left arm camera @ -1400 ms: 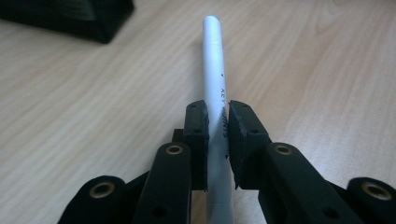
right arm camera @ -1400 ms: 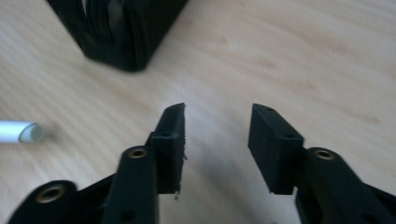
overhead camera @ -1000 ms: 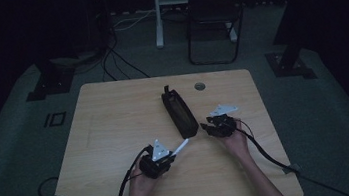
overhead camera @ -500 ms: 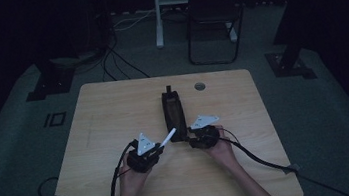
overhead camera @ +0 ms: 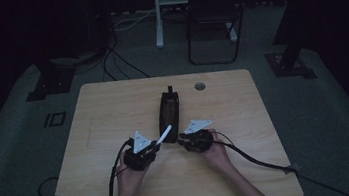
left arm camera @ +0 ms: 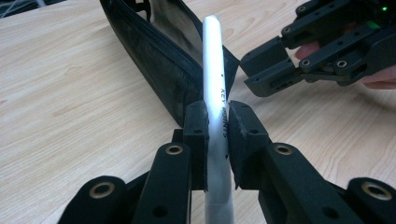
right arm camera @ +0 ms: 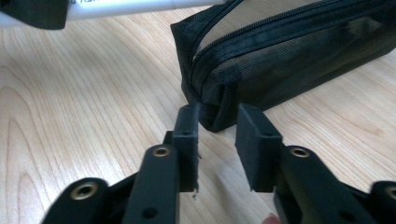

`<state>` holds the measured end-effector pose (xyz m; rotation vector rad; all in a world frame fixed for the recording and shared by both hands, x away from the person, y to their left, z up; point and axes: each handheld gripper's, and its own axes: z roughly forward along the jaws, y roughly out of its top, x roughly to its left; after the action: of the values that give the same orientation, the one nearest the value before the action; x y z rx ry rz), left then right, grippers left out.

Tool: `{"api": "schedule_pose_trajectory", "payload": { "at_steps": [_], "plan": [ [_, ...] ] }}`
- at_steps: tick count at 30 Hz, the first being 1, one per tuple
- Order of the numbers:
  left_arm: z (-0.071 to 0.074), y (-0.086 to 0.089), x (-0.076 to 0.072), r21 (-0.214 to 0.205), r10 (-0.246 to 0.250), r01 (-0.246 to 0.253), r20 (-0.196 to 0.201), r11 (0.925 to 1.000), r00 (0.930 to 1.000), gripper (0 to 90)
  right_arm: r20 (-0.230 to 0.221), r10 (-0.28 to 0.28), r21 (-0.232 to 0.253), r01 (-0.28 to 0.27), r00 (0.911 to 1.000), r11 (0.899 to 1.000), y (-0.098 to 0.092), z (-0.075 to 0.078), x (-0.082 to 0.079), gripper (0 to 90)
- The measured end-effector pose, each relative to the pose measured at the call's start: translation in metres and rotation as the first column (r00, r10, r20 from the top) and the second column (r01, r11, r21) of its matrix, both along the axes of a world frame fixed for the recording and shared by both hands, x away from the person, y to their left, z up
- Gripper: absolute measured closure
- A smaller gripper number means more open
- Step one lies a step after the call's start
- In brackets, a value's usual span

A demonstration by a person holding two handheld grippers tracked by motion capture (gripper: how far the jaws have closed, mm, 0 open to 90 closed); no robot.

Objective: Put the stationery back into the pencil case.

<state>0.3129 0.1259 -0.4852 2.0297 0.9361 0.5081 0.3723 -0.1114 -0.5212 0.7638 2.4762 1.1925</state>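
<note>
A black zip pouch [overhead camera: 169, 111] lies lengthwise in the middle of the wooden table [overhead camera: 104, 116], its zip partly undone at the near end [right arm camera: 289, 56]. My left gripper [overhead camera: 154, 146] is shut on a white pen [overhead camera: 164, 134], whose tip points up toward the pouch's mouth [left arm camera: 214, 70]. In the left gripper view the pads [left arm camera: 195, 126] squeeze the pen's barrel. My right gripper [overhead camera: 181, 138] sits at the pouch's near end. Its jaws have just been closing, and in the right gripper view [right arm camera: 218, 116] the pouch's near corner is pinched between the pads.
A round cable hole [overhead camera: 199, 86] is in the table behind the pouch. Cables trail from both grippers over the near edge. A chair [overhead camera: 213, 22] and stands sit on the dark floor beyond the table.
The right gripper has moved left from beside the pouch to its near end. The left gripper has shifted slightly left, the pen now pointing at the pouch's end.
</note>
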Motion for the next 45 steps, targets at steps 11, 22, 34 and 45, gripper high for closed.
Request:
{"api": "schedule_pose_trajectory", "payload": {
  "at_steps": [11, 22, 34, 45],
  "plan": [
    [0.017, -0.017, 0.018, -0.016, 0.022, -0.021, 0.029, 0.9997, 0.9993, 78.9, 0.019, -0.039, -0.020, 0.040, 0.9991, 0.999, -0.003, 0.002, 0.005, 73.9],
    [0.026, -0.025, 0.031, -0.023, 0.038, -0.037, 0.043, 0.9990, 0.9984, 78.9, 0.026, -0.076, -0.030, 0.077, 0.9968, 0.997, -0.021, -0.001, 0.000, 68.7],
    [0.034, -0.030, 0.034, -0.026, 0.030, -0.028, 0.059, 0.9992, 0.9978, 78.9, 0.004, -0.123, -0.058, 0.123, 0.9924, 0.991, -0.046, -0.010, -0.012, 55.5],
    [0.040, -0.029, 0.036, -0.030, 0.028, -0.026, 0.069, 0.9992, 0.9972, 78.9, 0.002, -0.149, -0.091, 0.149, 0.9888, 0.985, -0.068, -0.016, -0.024, 48.9]
  ]
}}
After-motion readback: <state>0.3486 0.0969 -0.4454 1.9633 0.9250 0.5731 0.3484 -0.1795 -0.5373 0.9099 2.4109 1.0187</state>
